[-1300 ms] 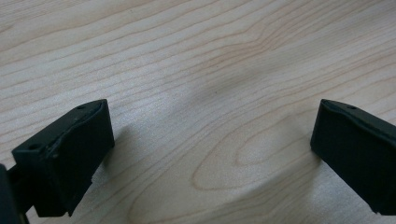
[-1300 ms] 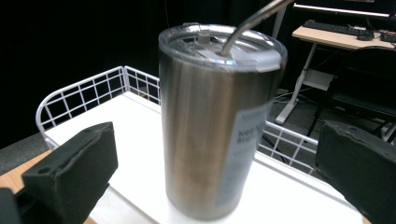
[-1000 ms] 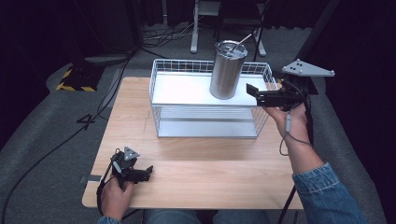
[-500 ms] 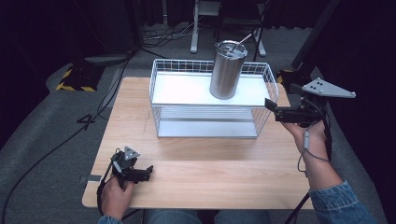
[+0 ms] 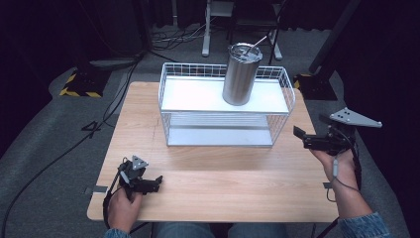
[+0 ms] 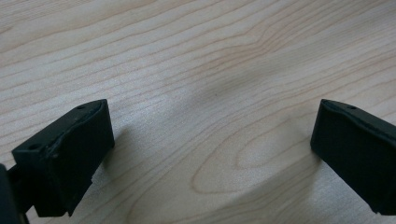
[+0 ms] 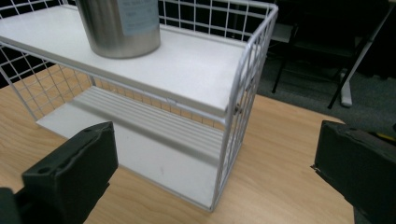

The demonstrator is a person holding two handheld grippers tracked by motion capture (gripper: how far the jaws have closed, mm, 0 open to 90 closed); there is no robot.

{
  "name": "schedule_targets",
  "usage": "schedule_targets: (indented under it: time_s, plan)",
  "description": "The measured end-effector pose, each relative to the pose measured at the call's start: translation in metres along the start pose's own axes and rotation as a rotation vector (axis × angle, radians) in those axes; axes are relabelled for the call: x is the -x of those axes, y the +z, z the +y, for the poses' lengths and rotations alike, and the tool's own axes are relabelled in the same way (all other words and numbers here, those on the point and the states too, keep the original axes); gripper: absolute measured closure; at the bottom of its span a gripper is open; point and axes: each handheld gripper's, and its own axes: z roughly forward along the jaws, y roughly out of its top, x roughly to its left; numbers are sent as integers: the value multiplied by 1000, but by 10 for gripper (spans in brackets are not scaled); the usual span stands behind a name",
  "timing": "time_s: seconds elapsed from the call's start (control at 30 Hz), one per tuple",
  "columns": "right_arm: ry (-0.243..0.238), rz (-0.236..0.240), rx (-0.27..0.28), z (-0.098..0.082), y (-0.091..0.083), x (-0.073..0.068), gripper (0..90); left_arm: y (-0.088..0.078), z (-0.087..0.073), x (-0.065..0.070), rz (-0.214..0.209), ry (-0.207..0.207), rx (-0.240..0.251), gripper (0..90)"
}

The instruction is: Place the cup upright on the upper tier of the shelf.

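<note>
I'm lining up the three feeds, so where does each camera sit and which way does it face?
High view: above the person's side, looking down at table, rack, tumbler; both hands show.
Left gripper view: on the left gripper, facing tabletop; open jaws show.
Right gripper view: on the right gripper, facing the rack; open jaws show.
High and right views share rack and tumbler.

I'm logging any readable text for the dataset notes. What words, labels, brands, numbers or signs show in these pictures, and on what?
No text can be read in any of the pictures.
Pale label on the tall steel tumbler: a few faint lines of print in the right gripper view, too blurred to read.
White wire two-tier rack, light wooden table, both black grippers: no lettering visible.
</note>
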Motion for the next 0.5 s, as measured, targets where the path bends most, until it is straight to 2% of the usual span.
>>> schedule_targets:
  time_s: [0.07, 0.1, 0.37, 0.47, 0.5]
  plan:
    - [28, -7, -31, -15, 1, 7, 0, 0, 0, 0, 0, 0, 0, 0]
    - [28, -7, -31, -15, 1, 7, 0, 0, 0, 0, 0, 0, 0, 0]
    - [64, -14, -80, -58, 8, 19, 0, 0, 0, 0, 0, 0, 0, 0]
    - [97, -18, -102, -77, 13, 26, 0, 0, 0, 0, 0, -1, 1, 0]
    - [97, -18, -102, -77, 13, 26, 0, 0, 0, 0, 0, 0, 0, 0]
